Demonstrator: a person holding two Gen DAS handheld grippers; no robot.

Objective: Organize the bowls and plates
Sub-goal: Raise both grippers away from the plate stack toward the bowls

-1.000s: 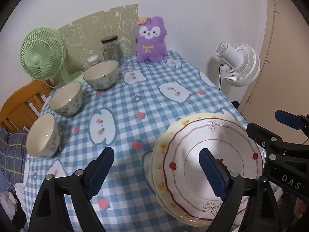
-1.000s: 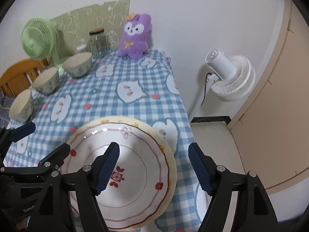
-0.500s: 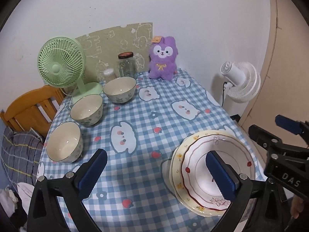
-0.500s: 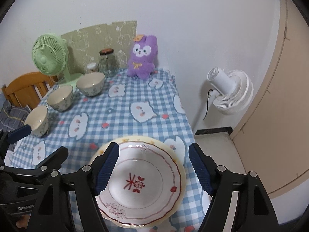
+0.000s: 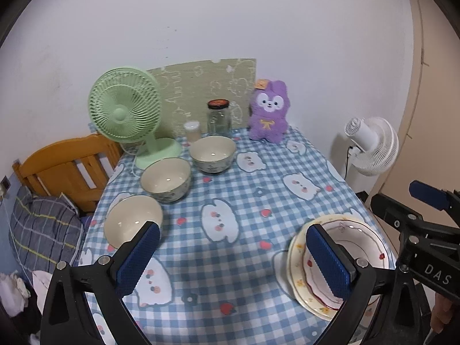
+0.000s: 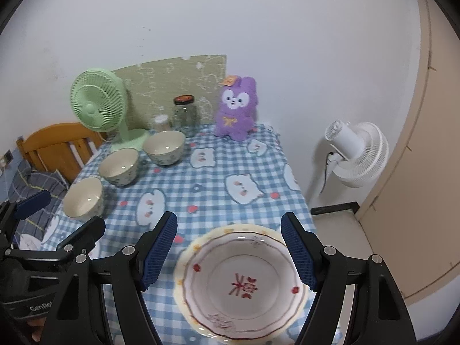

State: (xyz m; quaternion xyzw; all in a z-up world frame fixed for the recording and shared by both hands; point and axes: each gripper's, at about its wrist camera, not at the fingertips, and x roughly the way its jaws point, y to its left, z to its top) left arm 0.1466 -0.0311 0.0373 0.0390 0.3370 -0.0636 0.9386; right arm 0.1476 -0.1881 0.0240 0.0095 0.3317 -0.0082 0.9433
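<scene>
A white plate with a red rim lies stacked on a cream flowered plate (image 6: pixel 244 284) at the near right of the checked table (image 6: pixel 218 189); the left wrist view shows the stack (image 5: pixel 359 247) too. Three cream bowls stand apart in a row at the left: far (image 5: pixel 212 153), middle (image 5: pixel 165 178), near (image 5: pixel 132 220). My left gripper (image 5: pixel 233 261) hangs open above the cloth, with nothing between its blue pads. My right gripper (image 6: pixel 230 253) is open above the plate stack and does not touch it. Each gripper shows in the other's view: the right (image 5: pixel 402 201), the left (image 6: pixel 60 215).
At the back stand a green desk fan (image 5: pixel 125 112), a glass jar (image 5: pixel 219 116), a small jar (image 5: pixel 192 130) and a purple plush toy (image 5: pixel 268 112). A wooden chair (image 5: pixel 66 166) is at the left, and a white floor fan (image 5: pixel 371 149) beyond the table's right edge.
Both grippers have risen and drawn back from the plate stack, which now looks smaller and lower. The left jaws stand a little wider. The plates and bowls have not moved.
</scene>
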